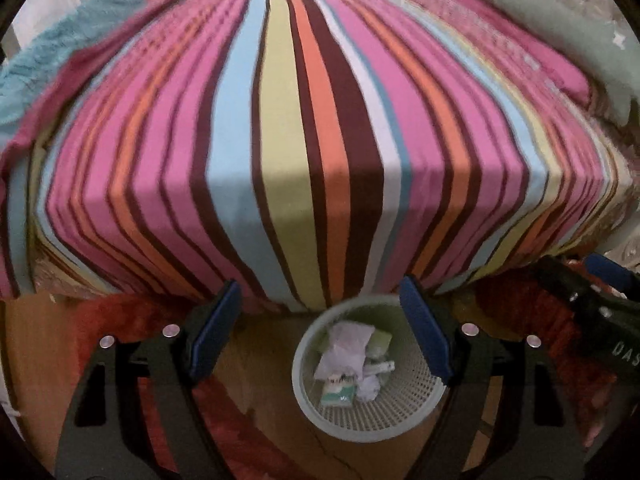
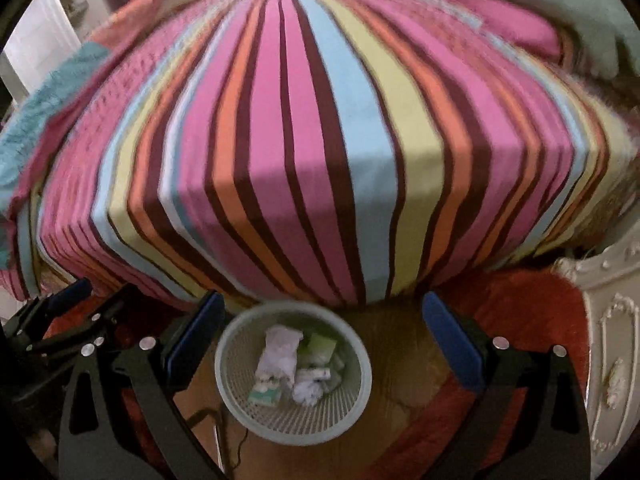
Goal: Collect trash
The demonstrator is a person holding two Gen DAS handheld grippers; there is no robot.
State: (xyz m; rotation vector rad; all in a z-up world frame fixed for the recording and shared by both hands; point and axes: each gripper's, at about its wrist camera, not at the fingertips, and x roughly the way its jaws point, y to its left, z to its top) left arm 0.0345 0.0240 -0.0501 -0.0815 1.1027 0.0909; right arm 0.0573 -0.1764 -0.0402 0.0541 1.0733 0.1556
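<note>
The bed is covered in a smooth, matt striped cloth. A pale green plastic basket with perforated mesh walls holds crumpled paper and a thin, glossy plastic wrapper. The floor looks like smooth polished wood, with a fuzzy red rug on it. A cream cabinet has a glossy, carved painted surface.

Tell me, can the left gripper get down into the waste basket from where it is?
Probably yes: the left gripper is open and empty, the waste basket sits open-topped below it, and nothing lies between.
</note>
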